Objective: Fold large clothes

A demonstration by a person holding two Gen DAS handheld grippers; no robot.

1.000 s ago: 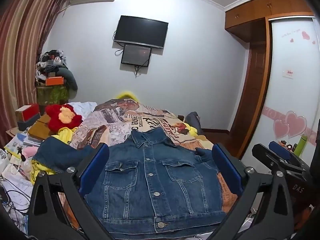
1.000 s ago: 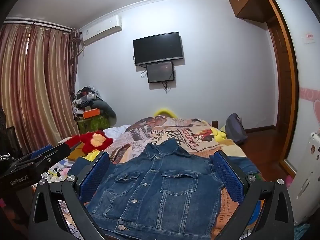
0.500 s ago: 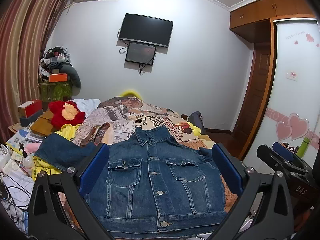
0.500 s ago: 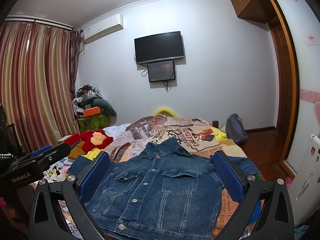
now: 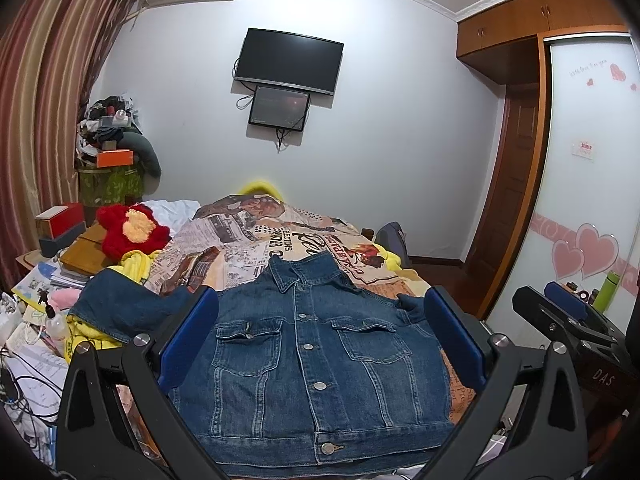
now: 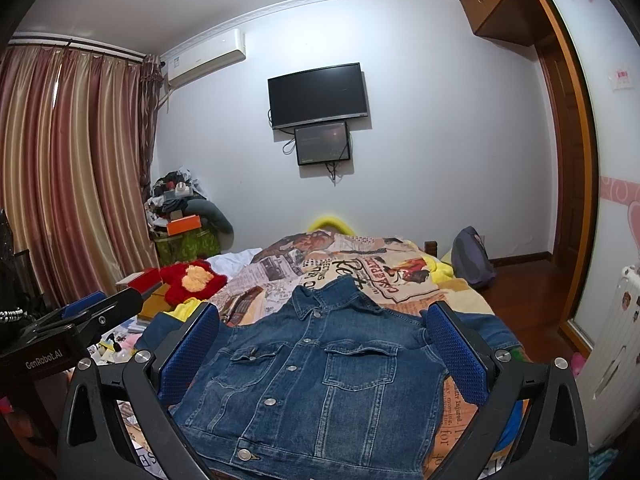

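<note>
- Presently, the denim jacket (image 5: 316, 360) lies face up and buttoned on the patterned bedspread (image 5: 256, 240), collar toward the far wall, hem toward the cameras; no fold is visible in the body.
- One sleeve (image 5: 128, 308) is spread out to the left over yellow fabric; the opposite sleeve (image 6: 492, 332) shows only in part at the right edge of the bed and its full lie cannot be determined.
- Risk: denim is thick and stiff, so a pinch on a single layer at the hem would likely drag the whole garment across the bedspread rather than fold it.
- Risk: the left sleeve lies near the red plush toy (image 5: 132, 232) and the clutter beside the bed; a sweeping fold could catch or pull those items.
- Risk: the bedspread is soft and loose; a low pinch could take it up along with the jacket.
- Left gripper (image 5: 320, 340): jaws spread wide, blue pads apart on either side of the jacket's image, holding nothing and touching nothing that can be seen; it appears to hover above the hem.
- Right gripper (image 6: 320, 352): likewise spread wide, empty, with no visible contact with the cloth.
- Both grippers sit side by side, each visible at the edge of the other's view.
</note>
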